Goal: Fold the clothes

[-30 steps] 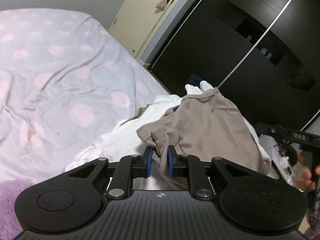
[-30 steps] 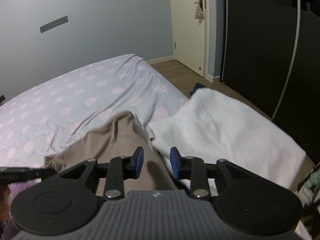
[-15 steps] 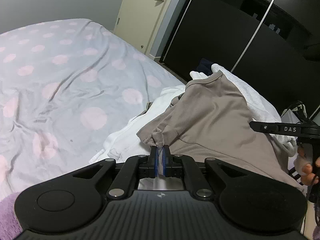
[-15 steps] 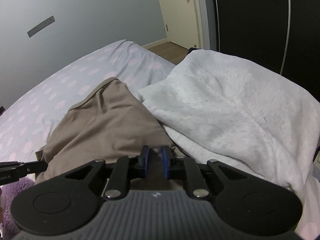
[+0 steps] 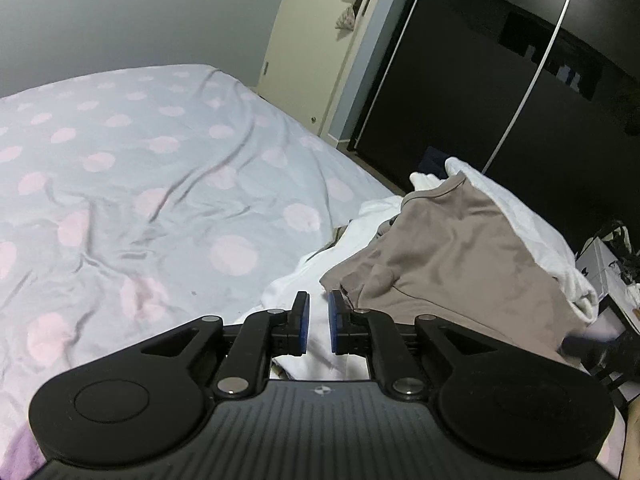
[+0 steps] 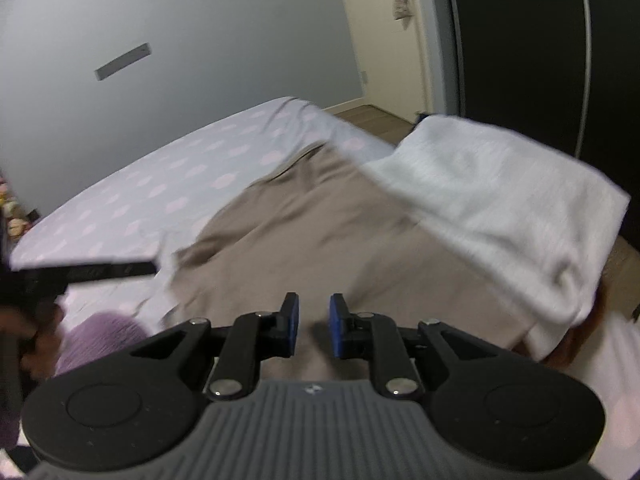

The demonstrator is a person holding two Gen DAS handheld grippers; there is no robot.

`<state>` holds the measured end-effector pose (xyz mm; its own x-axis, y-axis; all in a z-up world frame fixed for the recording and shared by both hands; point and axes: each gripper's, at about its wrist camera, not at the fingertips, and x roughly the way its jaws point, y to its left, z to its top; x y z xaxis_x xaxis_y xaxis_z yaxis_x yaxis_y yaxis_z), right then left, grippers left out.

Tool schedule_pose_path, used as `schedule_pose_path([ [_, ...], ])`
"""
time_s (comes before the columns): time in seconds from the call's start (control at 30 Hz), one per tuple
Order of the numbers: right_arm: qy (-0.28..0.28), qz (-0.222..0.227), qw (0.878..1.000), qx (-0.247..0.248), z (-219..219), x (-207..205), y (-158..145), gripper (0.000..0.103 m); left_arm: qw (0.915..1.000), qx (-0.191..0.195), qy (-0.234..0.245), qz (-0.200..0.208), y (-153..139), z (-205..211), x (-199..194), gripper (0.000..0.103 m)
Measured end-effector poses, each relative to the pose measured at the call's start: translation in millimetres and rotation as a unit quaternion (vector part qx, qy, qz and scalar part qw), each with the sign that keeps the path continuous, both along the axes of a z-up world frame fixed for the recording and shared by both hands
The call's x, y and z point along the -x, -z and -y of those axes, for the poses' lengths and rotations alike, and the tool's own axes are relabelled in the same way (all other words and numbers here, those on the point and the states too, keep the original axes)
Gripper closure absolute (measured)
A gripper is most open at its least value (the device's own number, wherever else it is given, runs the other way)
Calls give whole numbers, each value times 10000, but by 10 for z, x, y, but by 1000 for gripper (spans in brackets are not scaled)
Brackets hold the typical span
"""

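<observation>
Lots of open room on the left: flat bed [image 5: 132, 168] with pink dots, just soft wrinkles, all the way to the far grey wall [image 5: 140, 12]. Blocked on the right by a heap of clothes: tan top [image 5: 460, 252] lying on a white towel [image 5: 532, 232]. Farther right, tall black wardrobe [image 5: 500, 80] close by the bed's edge. Small purple cloth [image 6: 104, 332] near left. Narrow floor gap by the far door [image 5: 312, 48].

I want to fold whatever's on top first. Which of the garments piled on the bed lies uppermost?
The white garment: its edge drapes over the taupe garment, which in turn covers another white piece on the dotted bedsheet.
</observation>
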<state>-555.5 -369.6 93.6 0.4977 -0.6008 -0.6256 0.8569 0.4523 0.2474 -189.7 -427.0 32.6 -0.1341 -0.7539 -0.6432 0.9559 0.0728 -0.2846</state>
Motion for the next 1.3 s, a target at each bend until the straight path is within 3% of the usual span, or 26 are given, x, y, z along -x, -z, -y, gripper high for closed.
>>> schedule_pose_path([
  [0.2,12,-128,9999,-19,-278,-194,243,84,9994,172,286,81,-192,-239,226,88],
  [0.33,217,-31,9996,158,-375,-102,100,82,9978,362,544,145,-326,-390,432,86],
  [0.37,293,-4,9993,229,-415,-71,39,78,9971,436,598,159,-364,-431,485,85],
  [0.43,450,41,9982,405,-506,-7,-94,60,9958,564,690,212,-431,-504,589,80],
  [0.57,717,83,9941,811,-705,109,-355,49,9927,773,823,418,-548,-671,802,70],
  [0.7,825,163,9920,939,-852,183,-497,40,9900,1005,794,596,-624,-858,944,50],
  [0.9,602,162,9952,754,-1078,228,-562,28,9897,1066,753,588,-692,-1050,1043,41],
  [1.0,437,35,9957,818,-1199,208,-541,26,9900,1053,707,614,-680,-1124,1100,34],
  [1.3,230,-148,9971,707,-1312,190,-343,23,9911,962,511,763,-522,-1303,1180,28],
])
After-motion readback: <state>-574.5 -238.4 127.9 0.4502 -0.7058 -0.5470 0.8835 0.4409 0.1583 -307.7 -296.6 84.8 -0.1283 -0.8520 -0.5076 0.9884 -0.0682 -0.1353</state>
